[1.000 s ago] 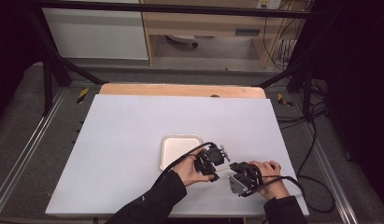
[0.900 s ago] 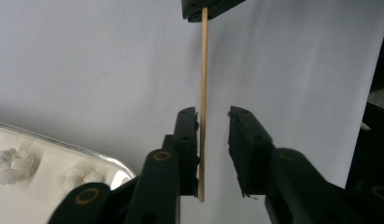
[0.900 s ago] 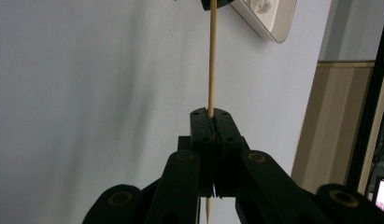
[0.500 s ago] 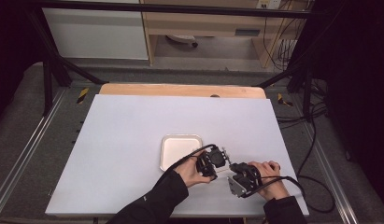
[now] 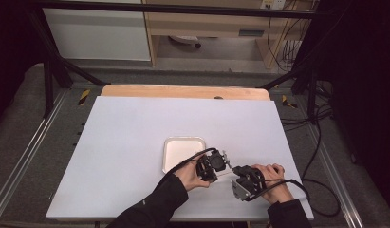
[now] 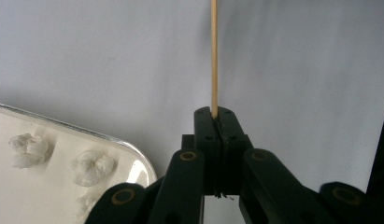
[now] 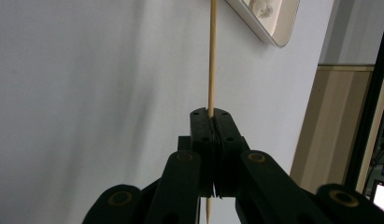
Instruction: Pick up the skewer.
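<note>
- The left tongs (image 5: pixel 224 160) sit low and just right of centre in the high view, held in the person's left hand (image 5: pixel 190 175). Their jaws have just been closing and now stand pressed together on a thin wooden skewer (image 6: pixel 214 56), which runs straight up from the jaw tips to the top edge of the left gripper view.
- The right tongs (image 5: pixel 234 171) lie just right of and below the left pair in the high view, gripped by the right hand (image 5: pixel 273 179). Their jaws are likewise clamped tight on a skewer; in the right gripper view the stick (image 7: pixel 211 56) passes between the pads, rising to the top edge and poking out below the jaws at the bottom of the frame.
- Whether both tongs hold one and the same skewer I cannot tell for sure; in the high view a pale stick (image 5: pixel 223 175) shows between the two pairs.
- A white tray (image 5: pixel 183 141) with rounded corners rests on the pale desk (image 5: pixel 126 137), just left of and above the left tongs in the high view.
- In the left gripper view the tray's shiny rim (image 6: pixel 110 137) fills the lower left, with small white fluffy lumps (image 6: pixel 92 166) lying inside it.
- In the right gripper view the tray's corner (image 7: pixel 273 28) shows at the upper right, apart from the skewer.
- A wooden strip (image 5: pixel 183 91) borders the desk's far edge.
</note>
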`<action>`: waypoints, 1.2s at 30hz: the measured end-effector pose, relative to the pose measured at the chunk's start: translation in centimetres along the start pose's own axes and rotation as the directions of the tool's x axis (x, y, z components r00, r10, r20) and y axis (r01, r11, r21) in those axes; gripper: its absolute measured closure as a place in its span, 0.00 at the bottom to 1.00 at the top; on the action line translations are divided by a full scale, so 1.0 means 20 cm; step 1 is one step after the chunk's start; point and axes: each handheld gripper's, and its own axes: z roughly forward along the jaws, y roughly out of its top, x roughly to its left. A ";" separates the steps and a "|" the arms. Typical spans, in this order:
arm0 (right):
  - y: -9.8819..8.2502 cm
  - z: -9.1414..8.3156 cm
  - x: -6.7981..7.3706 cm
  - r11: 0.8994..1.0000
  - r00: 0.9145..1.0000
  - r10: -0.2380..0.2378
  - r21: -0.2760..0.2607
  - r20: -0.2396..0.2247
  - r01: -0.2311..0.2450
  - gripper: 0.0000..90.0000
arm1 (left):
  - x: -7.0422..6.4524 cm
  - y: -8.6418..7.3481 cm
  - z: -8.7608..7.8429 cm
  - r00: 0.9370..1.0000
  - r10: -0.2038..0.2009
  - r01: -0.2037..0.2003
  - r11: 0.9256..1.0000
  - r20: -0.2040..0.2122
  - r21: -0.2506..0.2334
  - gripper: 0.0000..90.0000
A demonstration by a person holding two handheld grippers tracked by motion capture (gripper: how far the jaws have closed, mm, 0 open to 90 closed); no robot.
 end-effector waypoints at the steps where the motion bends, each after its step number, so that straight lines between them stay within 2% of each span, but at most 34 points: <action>1: 0.00 0.00 0.00 1.000 1.000 0.000 0.001 0.001 0.000 0.99 | 0.00 0.00 0.00 1.000 0.003 -0.003 1.000 -0.002 0.001 0.99; 8: 0.01 0.00 0.00 1.000 1.000 0.005 0.007 0.002 -0.005 0.99 | 0.00 -0.01 0.00 1.000 0.001 -0.001 1.000 -0.013 -0.002 0.99; 11: 0.00 -0.01 -0.01 1.000 1.000 0.025 0.001 0.004 -0.025 0.94 | 0.00 -0.02 -0.01 1.000 -0.011 0.010 1.000 -0.017 -0.019 0.99; 12: 0.00 -0.01 -0.01 0.999 0.999 0.053 -0.002 0.001 -0.053 0.84 | 0.00 -0.02 -0.01 1.000 -0.014 0.013 1.000 -0.023 -0.022 0.99; 13: 0.00 -0.02 -0.02 0.996 0.996 0.086 0.002 0.000 -0.086 0.79 | 0.01 -0.03 -0.01 1.000 -0.012 0.011 1.000 -0.027 -0.021 0.99; 14: 0.00 -0.02 -0.02 0.996 0.996 0.086 0.002 0.000 -0.086 0.79 | 0.01 -0.03 -0.02 0.999 -0.018 0.018 1.000 -0.026 -0.021 0.99; 15: -0.01 -0.02 -0.02 0.995 0.995 0.103 0.001 0.005 -0.103 0.73 | 0.02 -0.04 -0.02 0.999 -0.020 0.019 0.999 -0.028 -0.030 0.99; 16: -0.02 -0.03 -0.03 0.983 0.983 0.182 -0.014 0.022 -0.181 0.62 | 0.02 -0.05 -0.03 0.999 -0.028 0.027 0.999 -0.026 -0.035 0.99; 17: -0.02 -0.03 -0.03 0.983 0.983 0.182 -0.014 0.022 -0.181 0.62 | 0.02 -0.06 -0.04 0.999 -0.032 0.030 0.999 -0.031 -0.041 0.99; 19: -0.03 -0.05 -0.04 0.967 0.967 0.252 -0.048 0.024 -0.251 0.54 | 0.03 -0.08 -0.05 0.999 -0.040 0.038 0.998 -0.037 -0.051 0.99; 20: -0.04 -0.05 -0.04 0.951 0.952 0.306 -0.060 0.016 -0.304 0.51 | 0.03 -0.10 -0.05 0.998 -0.042 0.040 0.998 -0.039 -0.047 0.99; 21: -0.06 -0.06 -0.05 0.924 0.927 0.376 -0.075 0.011 -0.374 0.44 | 0.04 -0.11 -0.06 0.998 -0.047 0.045 0.997 -0.044 -0.055 0.99; 22: -0.06 -0.06 -0.05 0.924 0.927 0.376 -0.075 0.011 -0.374 0.44 | 0.04 -0.12 -0.06 0.998 -0.053 0.050 0.997 -0.045 -0.060 0.99; 24: -0.08 -0.07 -0.06 0.885 0.889 0.458 -0.091 -0.005 -0.457 0.36 | 0.05 -0.15 -0.08 0.997 -0.056 0.052 0.996 -0.054 -0.065 0.99; 25: -0.09 -0.07 -0.06 0.853 0.858 0.513 -0.104 -0.017 -0.512 0.32 | 0.06 -0.16 -0.08 0.996 -0.066 0.062 0.996 -0.054 -0.068 0.99; 26: -0.10 -0.07 -0.06 0.827 0.833 0.553 -0.104 -0.025 -0.552 0.30 | 0.06 -0.18 -0.09 0.996 -0.065 0.061 0.996 -0.056 -0.071 0.99; 28: -0.12 -0.07 -0.06 0.762 0.768 0.639 -0.100 -0.044 -0.640 0.24 | 0.07 -0.21 -0.10 0.995 -0.083 0.077 0.994 -0.062 -0.081 0.99; 29: -0.13 -0.07 -0.06 0.736 0.743 0.668 -0.102 -0.054 -0.669 0.23 | 0.07 -0.23 -0.11 0.994 -0.088 0.082 0.993 -0.064 -0.087 0.99; 30: -0.15 -0.07 -0.05 0.681 0.689 0.721 -0.110 -0.074 -0.724 0.18 | 0.08 -0.25 -0.12 0.993 -0.098 0.091 0.991 -0.065 -0.093 0.99; 31: -0.15 -0.07 -0.05 0.681 0.689 0.721 -0.110 -0.074 -0.724 0.18 | 0.08 -0.27 -0.13 0.992 -0.104 0.098 0.991 -0.070 -0.096 0.99; 32: -0.16 -0.07 -0.05 0.649 0.657 0.749 -0.099 -0.090 -0.754 0.16 | 0.08 -0.28 -0.14 0.991 -0.117 0.109 0.988 -0.073 -0.107 0.99; 33: -0.18 -0.06 -0.04 0.591 0.594 0.797 -0.064 -0.109 -0.804 0.11 | 0.08 -0.30 -0.15 0.990 -0.123 0.114 0.987 -0.073 -0.117 0.99; 34: -0.18 -0.06 -0.04 0.591 0.594 0.797 -0.064 -0.109 -0.804 0.11 | 0.09 -0.32 -0.17 0.989 -0.130 0.119 0.985 -0.077 -0.127 0.99; 36: -0.19 -0.06 -0.03 0.550 0.550 0.824 -0.038 -0.134 -0.834 0.09 | 0.09 -0.36 -0.19 0.986 -0.143 0.129 0.981 -0.088 -0.143 0.99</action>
